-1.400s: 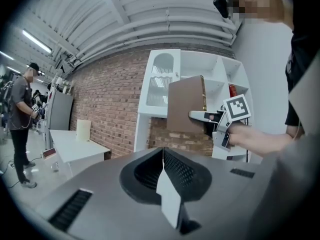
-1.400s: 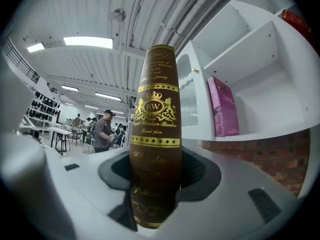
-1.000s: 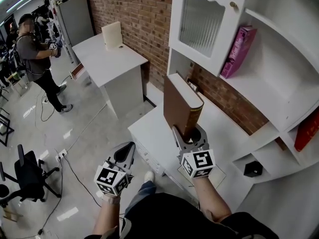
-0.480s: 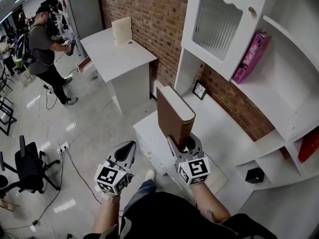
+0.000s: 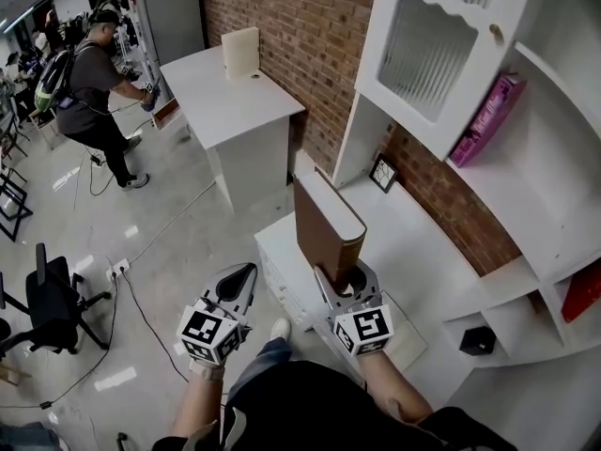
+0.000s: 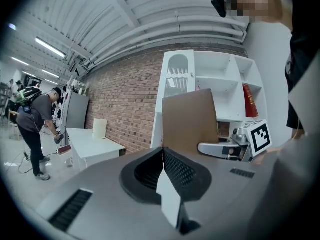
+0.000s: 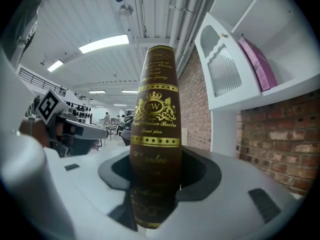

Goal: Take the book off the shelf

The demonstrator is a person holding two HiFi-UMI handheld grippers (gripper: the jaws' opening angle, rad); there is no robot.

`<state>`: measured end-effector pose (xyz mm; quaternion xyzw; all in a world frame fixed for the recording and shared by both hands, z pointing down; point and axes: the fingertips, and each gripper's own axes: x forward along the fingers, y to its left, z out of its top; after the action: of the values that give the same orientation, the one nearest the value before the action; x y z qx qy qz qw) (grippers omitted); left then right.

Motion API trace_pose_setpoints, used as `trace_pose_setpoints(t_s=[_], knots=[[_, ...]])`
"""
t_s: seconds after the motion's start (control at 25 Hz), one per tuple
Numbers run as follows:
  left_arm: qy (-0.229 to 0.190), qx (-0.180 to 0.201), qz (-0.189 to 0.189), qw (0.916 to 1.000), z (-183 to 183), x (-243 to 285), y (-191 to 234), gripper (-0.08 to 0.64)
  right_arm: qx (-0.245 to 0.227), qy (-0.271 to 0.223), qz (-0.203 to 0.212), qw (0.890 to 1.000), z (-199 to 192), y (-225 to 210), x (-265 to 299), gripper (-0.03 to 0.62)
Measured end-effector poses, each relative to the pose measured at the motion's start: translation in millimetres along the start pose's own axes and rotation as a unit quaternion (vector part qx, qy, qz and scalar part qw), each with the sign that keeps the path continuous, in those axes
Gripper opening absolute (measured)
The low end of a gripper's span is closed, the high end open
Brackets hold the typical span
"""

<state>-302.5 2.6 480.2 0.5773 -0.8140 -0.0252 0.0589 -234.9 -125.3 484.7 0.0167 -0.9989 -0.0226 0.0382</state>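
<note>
A thick brown book (image 5: 324,225) with gold lettering on its spine (image 7: 156,134) stands upright in my right gripper (image 5: 346,278), whose jaws are shut on its lower end. It hangs over the white desk surface (image 5: 413,242), away from the white shelf unit (image 5: 526,148). My left gripper (image 5: 238,285) is lower left, over the floor, jaws shut with nothing between them. In the left gripper view the book's brown cover (image 6: 191,119) and the right gripper (image 6: 235,146) appear ahead.
A pink book (image 5: 485,120) leans on the upper shelf and a red book (image 5: 582,289) stands lower right. A small framed picture (image 5: 381,172) sits at the desk's back. A second white desk (image 5: 230,97) and a person (image 5: 89,87) are at the far left; a black chair (image 5: 52,303) stands on the floor.
The right gripper has carried the book down and left, further from the shelves. The left gripper has stayed where it was. The person in the background has moved.
</note>
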Motion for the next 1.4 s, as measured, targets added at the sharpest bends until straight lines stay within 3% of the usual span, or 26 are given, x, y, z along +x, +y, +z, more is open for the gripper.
trace_pose_setpoints(t_s=[1.4], knots=[[0.001, 0.000, 0.003, 1.0000, 1, -10, 8, 0.009, 0.000, 0.001, 0.003, 1.000, -6, 9, -2, 0.222]])
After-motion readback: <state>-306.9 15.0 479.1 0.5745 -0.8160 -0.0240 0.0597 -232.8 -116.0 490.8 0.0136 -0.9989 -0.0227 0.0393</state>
